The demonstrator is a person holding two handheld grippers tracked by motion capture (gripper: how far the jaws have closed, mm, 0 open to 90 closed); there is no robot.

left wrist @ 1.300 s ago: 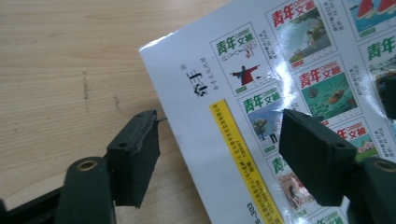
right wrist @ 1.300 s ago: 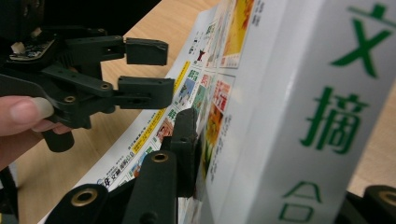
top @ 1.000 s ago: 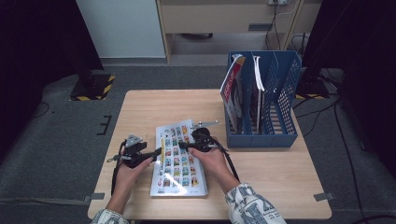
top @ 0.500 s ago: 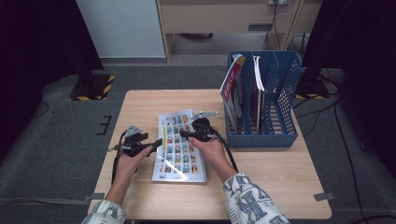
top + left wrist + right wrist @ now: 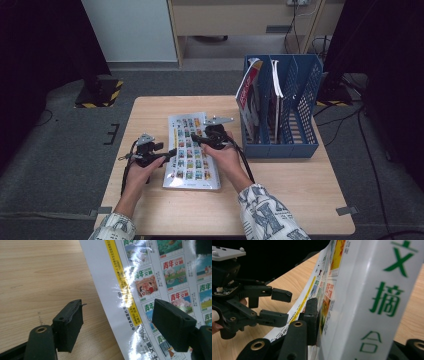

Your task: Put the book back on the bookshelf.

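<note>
On the table [image 5: 280,200], seen from the high view, the magazine [image 5: 192,152] lay flat just left of the blue file rack [image 5: 300,100], which already held other magazines [image 5: 252,100]; ours was not yet filed. Our right gripper [image 5: 202,141] sat at its right side, our left gripper [image 5: 167,154] at its left edge.

Along the left gripper view, the left gripper [image 5: 117,322] straddled the magazine's [image 5: 160,277] edge, its jaws just having narrowed a little without pinching it.

Through the right gripper view, our right gripper [image 5: 352,327] was clenched on the magazine's [image 5: 367,290] spine side, that side apparently raised. We judged the lift begun, with the carry and slotting into the rack left.
</note>
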